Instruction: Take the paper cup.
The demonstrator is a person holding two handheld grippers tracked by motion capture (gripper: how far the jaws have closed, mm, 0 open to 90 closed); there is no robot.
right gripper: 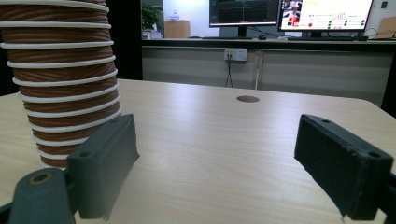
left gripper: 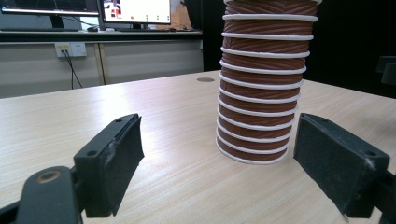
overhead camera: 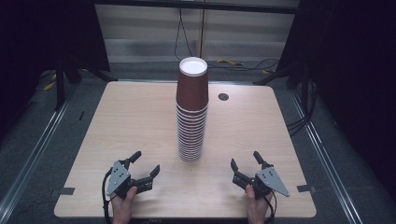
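Note:
A tall stack of brown paper cups (overhead camera: pixel 191 112) with white rims stands upright in the middle of the wooden table (overhead camera: pixel 135 116); the top cup shows its white inside. My left gripper (overhead camera: pixel 145 163) rests near the front edge, left of the stack, with its jaws spread wide and nothing between them. My right gripper (overhead camera: pixel 245 159) mirrors it on the other side, also open and holding nothing. In the left gripper view the stack (left gripper: pixel 261 93) rises beyond the open gripper (left gripper: pixel 219 130), toward the right. From the right gripper (right gripper: pixel 215 128) the stack (right gripper: pixel 65 79) stands at far left.
A small round dark grommet (overhead camera: pixel 223 97) sits in the tabletop behind the stack. Cables (overhead camera: pixel 243 63) lie on the floor past the far edge. Tape tabs (overhead camera: pixel 65 191) mark the front corners. Monitors (right gripper: pixel 289 14) stand on a desk beyond the table.

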